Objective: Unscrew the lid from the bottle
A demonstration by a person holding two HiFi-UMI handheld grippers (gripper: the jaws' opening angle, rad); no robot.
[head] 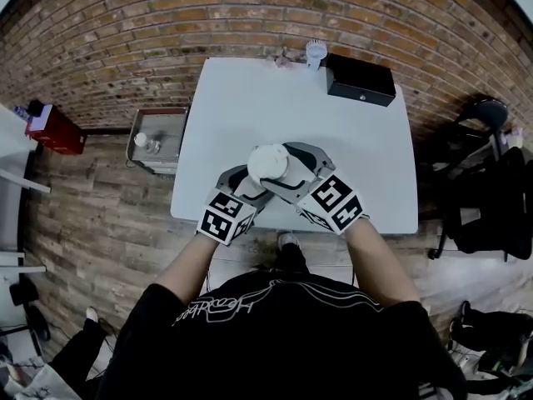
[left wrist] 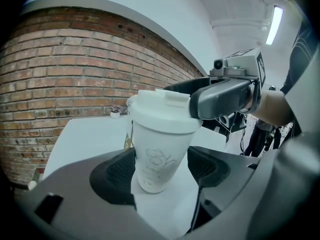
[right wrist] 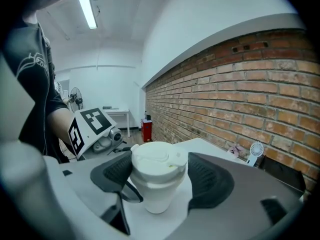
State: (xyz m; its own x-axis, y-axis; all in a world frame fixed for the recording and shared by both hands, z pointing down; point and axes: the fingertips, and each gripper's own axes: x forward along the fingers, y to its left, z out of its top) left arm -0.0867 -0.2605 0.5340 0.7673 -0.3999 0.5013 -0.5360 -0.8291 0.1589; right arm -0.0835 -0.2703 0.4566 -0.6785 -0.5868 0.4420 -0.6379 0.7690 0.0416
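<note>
The white bottle [left wrist: 152,154] is upright near the counter's [head: 250,98] 6 o'clock edge, lid [right wrist: 157,156] on. The left tongs [left wrist: 160,171], reaching in from 7 o'clock, clamp its tapered body. The right tongs [right wrist: 159,173], coming from 4 o'clock, are closed on the lid. A black box [head: 360,79] lies at the counter's 1 o'clock corner.

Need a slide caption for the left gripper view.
Left tool holds a white bottle by its body over the table; the right tool has its jaws either side of the lid.
</note>
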